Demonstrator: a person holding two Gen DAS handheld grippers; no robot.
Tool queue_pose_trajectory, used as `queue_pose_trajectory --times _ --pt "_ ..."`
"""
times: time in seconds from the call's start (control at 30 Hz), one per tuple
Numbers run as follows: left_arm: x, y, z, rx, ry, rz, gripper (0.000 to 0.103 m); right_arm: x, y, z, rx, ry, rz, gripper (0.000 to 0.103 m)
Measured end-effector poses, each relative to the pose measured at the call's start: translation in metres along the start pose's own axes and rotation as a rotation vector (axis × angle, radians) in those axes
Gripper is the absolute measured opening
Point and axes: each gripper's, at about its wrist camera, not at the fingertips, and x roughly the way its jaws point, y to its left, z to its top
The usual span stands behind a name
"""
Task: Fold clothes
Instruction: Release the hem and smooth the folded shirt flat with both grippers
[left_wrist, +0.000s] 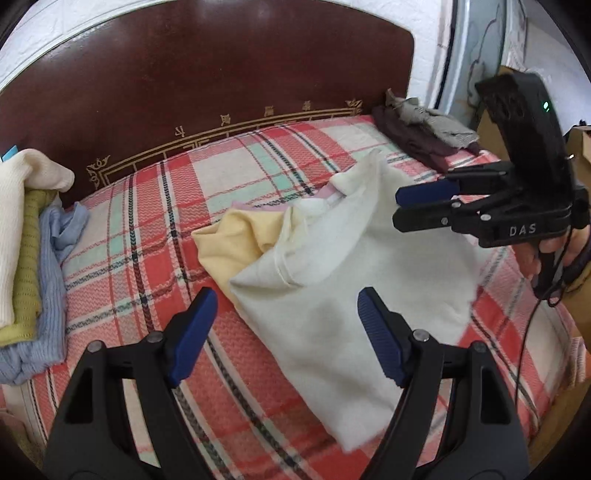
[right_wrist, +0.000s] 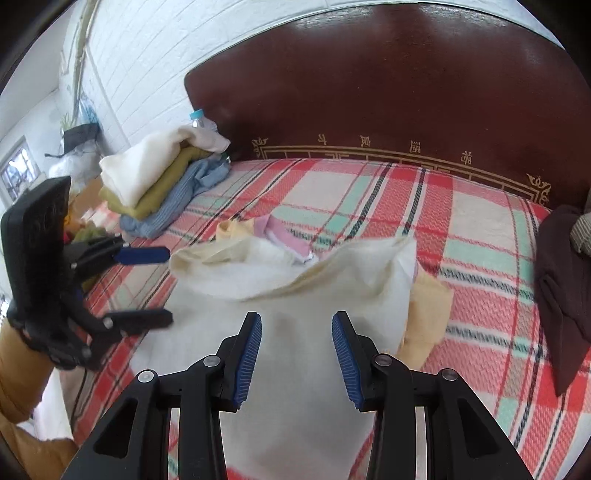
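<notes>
A cream-white garment (left_wrist: 351, 266) with pale yellow sleeves and pink trim lies partly folded on the plaid bed cover (left_wrist: 166, 206); it also shows in the right wrist view (right_wrist: 295, 295). My left gripper (left_wrist: 286, 332) is open and empty, just above the garment's near left edge; it shows in the right wrist view (right_wrist: 168, 284). My right gripper (right_wrist: 297, 354) is open and empty over the garment's near part; it shows in the left wrist view (left_wrist: 400, 206) with its jaws apart above the garment's right side.
A stack of folded knitwear, cream, olive and light blue (left_wrist: 26, 258), lies at the bed's left (right_wrist: 166, 184). A dark maroon and grey pile (left_wrist: 424, 136) sits at the right by the dark wooden headboard (left_wrist: 203, 85). A cardboard box (left_wrist: 576, 147) stands beside the bed.
</notes>
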Motion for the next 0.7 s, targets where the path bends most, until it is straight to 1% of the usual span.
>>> queue_pose_trajectory --times 0.1,0.23,0.37,0.43,0.47,0.5,0.53,0.57,0.6,0.67,0.7 --pt "0.018 0.013 0.014 -0.059 0.027 0.044 0.079 0.014 -0.008 0.014 0.026 0.006 -0.016 0.041" --pt "0.030 0.039 0.030 -0.181 0.035 0.041 0.079 0.028 -0.021 0.030 0.076 0.010 -0.033 0.041" --pt "0.030 0.058 0.032 -0.286 0.028 0.006 0.079 0.036 -0.032 0.034 0.131 0.024 -0.023 0.043" --pt "0.023 0.065 0.026 -0.338 0.010 -0.042 0.080 0.028 -0.037 0.032 0.162 -0.002 0.004 0.046" --pt "0.019 0.069 0.022 -0.378 0.010 -0.088 0.082 0.022 -0.040 0.031 0.177 -0.017 0.022 0.052" --pt "0.015 0.073 0.016 -0.418 0.002 -0.132 0.086 0.014 -0.043 0.028 0.193 -0.035 0.040 0.055" --pt "0.009 0.074 0.011 -0.444 -0.010 -0.164 0.091 0.005 -0.047 0.025 0.207 -0.052 0.050 0.062" --pt "0.004 0.074 0.004 -0.459 -0.014 -0.191 0.092 -0.002 -0.050 0.022 0.220 -0.065 0.054 0.065" --pt "0.000 0.073 -0.002 -0.473 -0.017 -0.219 0.094 -0.010 -0.054 0.017 0.238 -0.075 0.064 0.070" --pt "-0.005 0.068 -0.014 -0.484 -0.003 -0.280 0.096 -0.022 -0.063 0.007 0.281 -0.079 0.099 0.083" --pt "-0.007 0.065 -0.019 -0.488 0.005 -0.310 0.096 -0.026 -0.067 0.000 0.305 -0.075 0.119 0.083"
